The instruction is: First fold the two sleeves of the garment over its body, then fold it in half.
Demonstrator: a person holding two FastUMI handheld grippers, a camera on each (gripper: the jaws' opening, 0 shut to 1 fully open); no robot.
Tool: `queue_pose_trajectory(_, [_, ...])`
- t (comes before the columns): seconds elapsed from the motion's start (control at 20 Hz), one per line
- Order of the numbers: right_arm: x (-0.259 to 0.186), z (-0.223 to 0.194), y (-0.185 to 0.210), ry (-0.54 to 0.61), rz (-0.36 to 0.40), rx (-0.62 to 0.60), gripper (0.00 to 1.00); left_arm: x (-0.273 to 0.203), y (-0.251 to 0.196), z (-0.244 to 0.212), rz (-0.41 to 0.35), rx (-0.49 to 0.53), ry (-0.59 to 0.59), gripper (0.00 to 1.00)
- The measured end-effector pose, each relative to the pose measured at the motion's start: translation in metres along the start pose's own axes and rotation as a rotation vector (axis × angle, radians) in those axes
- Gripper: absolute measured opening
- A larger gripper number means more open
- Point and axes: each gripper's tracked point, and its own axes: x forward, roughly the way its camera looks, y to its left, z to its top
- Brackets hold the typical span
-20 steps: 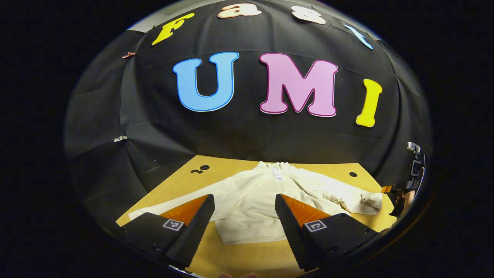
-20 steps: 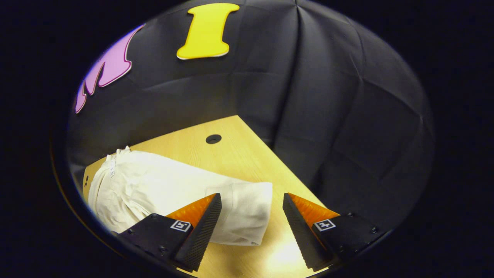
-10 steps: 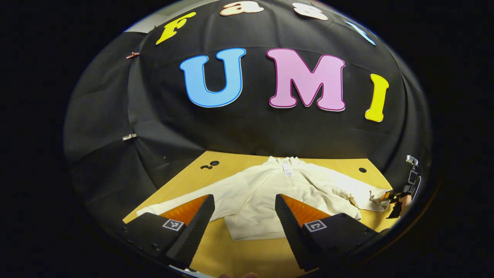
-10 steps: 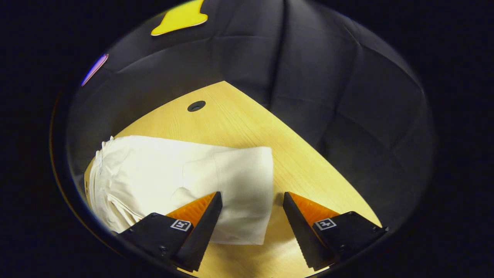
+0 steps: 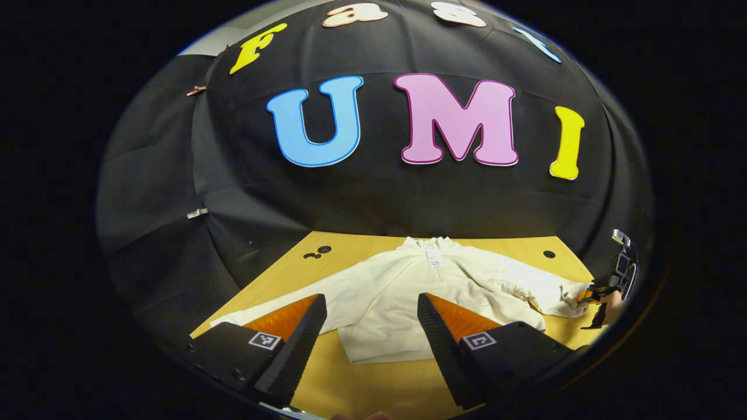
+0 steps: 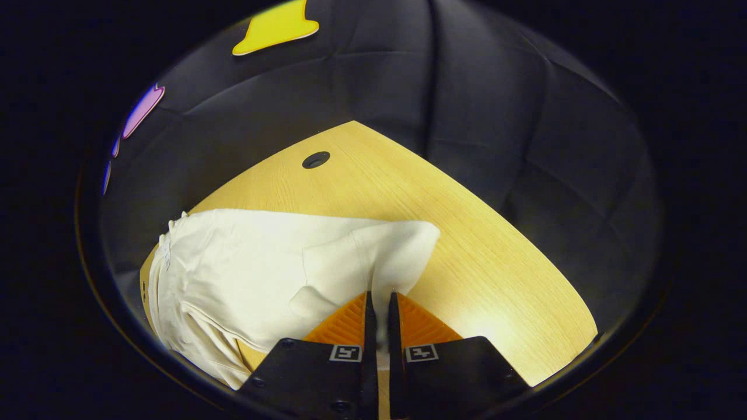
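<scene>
A cream long-sleeved garment [image 5: 402, 291] lies spread on the wooden table [image 5: 373, 391], collar toward the back wall. My left gripper [image 5: 371, 303] hovers open above its hem, touching nothing. One sleeve [image 5: 274, 303] stretches out flat to the left. At the right edge of the left gripper view, the other sleeve's cuff [image 5: 569, 291] is bunched where the right gripper [image 5: 586, 294] and a hand [image 5: 611, 303] meet it. In the right gripper view, my right gripper [image 6: 379, 303] is shut on the cuff [image 6: 391, 256] of that sleeve, a thin strip of cloth between the fingers.
Black cloth walls close the booth behind and to both sides of the table. Small round holes [image 5: 548, 254] [image 5: 324, 249] [image 6: 316, 159] sit near the table's back corners. Bare wood [image 6: 496, 274] lies right of the cuff, and the table's front strip [image 5: 379, 385] is bare.
My right gripper has come down over the sleeve cuff and shut on it, lifting and bunching the cloth. The left gripper has barely drifted and stays open.
</scene>
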Motion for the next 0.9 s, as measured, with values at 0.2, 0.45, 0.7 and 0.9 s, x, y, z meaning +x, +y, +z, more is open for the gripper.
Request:
queue_pose_trajectory(0.2, [-0.003, 0.003, 0.007, 0.015, 0.039, -0.002, 0.06, -0.002, 0.010, -0.002, 0.003, -0.002, 0.010, 0.98])
queue_pose_trajectory(0.45, [-0.030, 0.042, 0.030, -0.077, 0.054, -0.123, 0.06, -0.001, 0.037, 0.002, 0.024, -0.010, 0.001, 0.98])
queue_pose_trajectory(0.7, [-0.065, 0.094, 0.097, -0.179, 0.142, -0.229, 0.06, 0.000, 0.067, -0.007, 0.052, -0.030, 0.003, 0.98])
queue_pose_trajectory(0.9, [-0.088, 0.120, 0.157, -0.228, 0.204, -0.320, 0.06, -0.005, 0.093, -0.018, 0.079, -0.066, 0.002, 0.98])
